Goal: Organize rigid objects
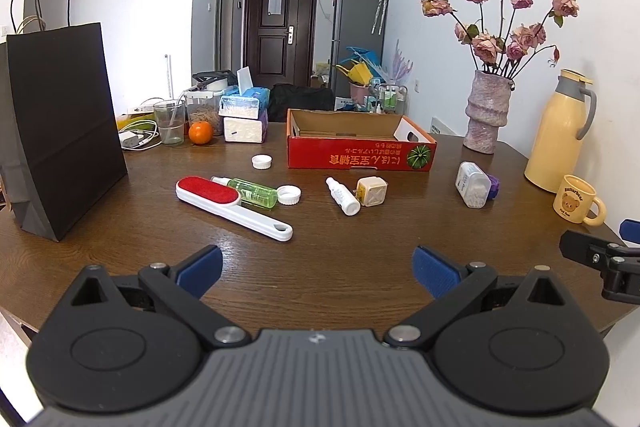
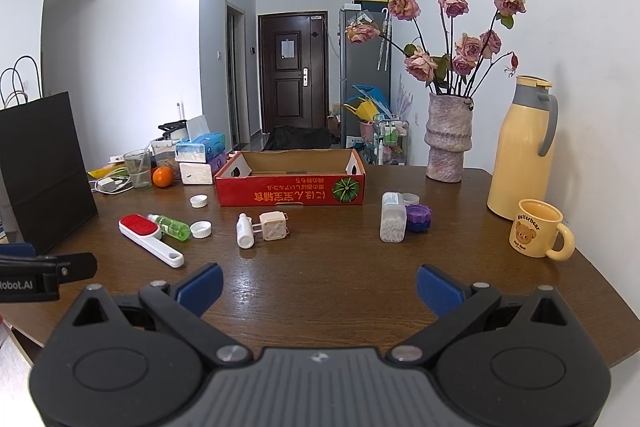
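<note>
An open red cardboard box (image 1: pixel 360 155) (image 2: pixel 290 191) stands mid-table. In front of it lie a red-and-white lint brush (image 1: pixel 232 207) (image 2: pixel 150 239), a green bottle (image 1: pixel 254 191) (image 2: pixel 172 226), two white caps (image 1: pixel 289 195) (image 1: pixel 262 161), a small white bottle (image 1: pixel 343 195) (image 2: pixel 245 230), a beige plug cube (image 1: pixel 373 191) (image 2: pixel 274 225), a clear swab container (image 1: pixel 472 185) (image 2: pixel 392 217) and a purple lid (image 2: pixel 418 217). My left gripper (image 1: pixel 318 269) and right gripper (image 2: pixel 319 287) are open and empty, near the table's front edge.
A black paper bag (image 1: pixel 60 135) stands at the left. A glass (image 1: pixel 170 123), an orange (image 1: pixel 200 132) and tissue packs (image 1: pixel 244 115) sit behind. A vase of roses (image 2: pixel 446 143), a yellow thermos (image 2: pixel 522 151) and a bear mug (image 2: pixel 536 229) stand at the right.
</note>
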Motion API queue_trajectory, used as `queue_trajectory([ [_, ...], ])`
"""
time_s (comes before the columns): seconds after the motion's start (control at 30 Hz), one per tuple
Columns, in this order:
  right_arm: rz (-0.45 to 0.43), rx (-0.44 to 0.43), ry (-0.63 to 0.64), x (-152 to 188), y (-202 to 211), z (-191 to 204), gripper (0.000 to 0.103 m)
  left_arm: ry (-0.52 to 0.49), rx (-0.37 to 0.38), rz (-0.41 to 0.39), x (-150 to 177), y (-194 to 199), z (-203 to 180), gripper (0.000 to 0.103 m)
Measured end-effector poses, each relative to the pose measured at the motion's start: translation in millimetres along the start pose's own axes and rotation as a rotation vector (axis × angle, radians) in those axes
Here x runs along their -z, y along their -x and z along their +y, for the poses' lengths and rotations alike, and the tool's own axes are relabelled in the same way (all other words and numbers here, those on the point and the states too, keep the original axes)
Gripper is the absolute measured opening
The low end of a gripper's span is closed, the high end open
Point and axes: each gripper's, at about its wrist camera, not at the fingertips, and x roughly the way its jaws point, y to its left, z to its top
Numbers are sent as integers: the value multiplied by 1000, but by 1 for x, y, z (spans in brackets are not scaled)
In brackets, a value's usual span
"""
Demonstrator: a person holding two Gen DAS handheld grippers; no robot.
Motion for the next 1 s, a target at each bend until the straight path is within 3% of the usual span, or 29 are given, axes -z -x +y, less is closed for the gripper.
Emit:
queue_trajectory([
  [1.0,60,-8,-11,-25,-72,-6,103,39,-35,67,-21,-68,10,103],
])
